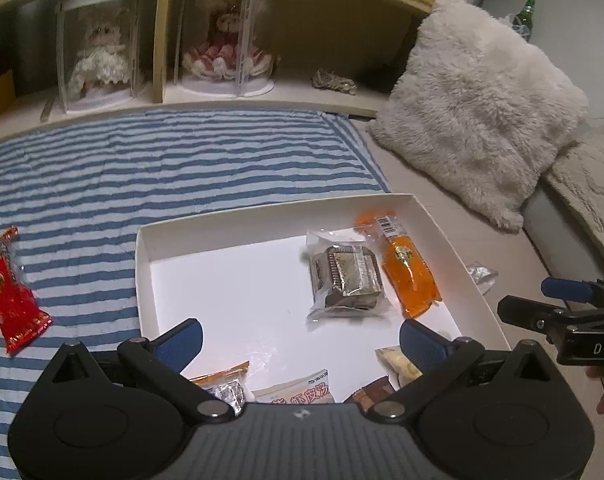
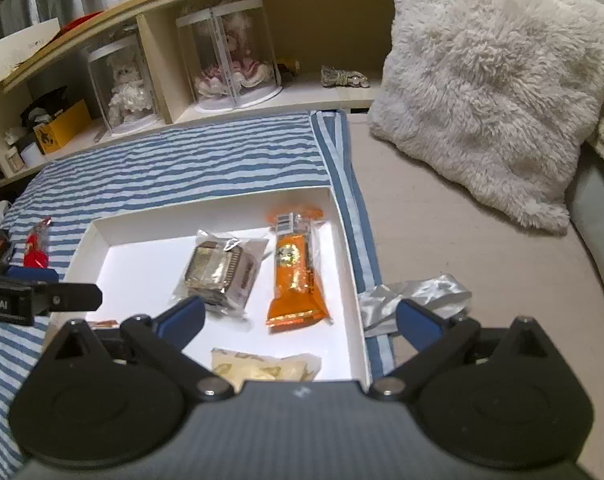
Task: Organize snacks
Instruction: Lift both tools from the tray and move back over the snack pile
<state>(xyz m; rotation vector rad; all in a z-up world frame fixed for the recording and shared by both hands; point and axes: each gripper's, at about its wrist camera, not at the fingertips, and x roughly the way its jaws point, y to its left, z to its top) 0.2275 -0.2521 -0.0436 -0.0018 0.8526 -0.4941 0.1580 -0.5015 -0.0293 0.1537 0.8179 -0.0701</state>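
On the striped bedspread (image 1: 141, 168), both tools gape empty, hiding the white box's (image 1: 261, 216) near snacks.

Dim, bluish, fisheye-warped, soft edges

White box (image 2: 344, 240) at centre holds orange packet (image 2: 297, 276), clear-wrapped brown snack (image 2: 217, 276) at its 9 o'clock. Silver wrapper (image 2: 414, 296) at 3 o'clock, outside box. Right gripper (image 2: 302, 320) jaws spread wide, empty.

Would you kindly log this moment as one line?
left gripper: open, empty | right gripper: open, empty | box: several snacks | outside: red packet, silver wrapper
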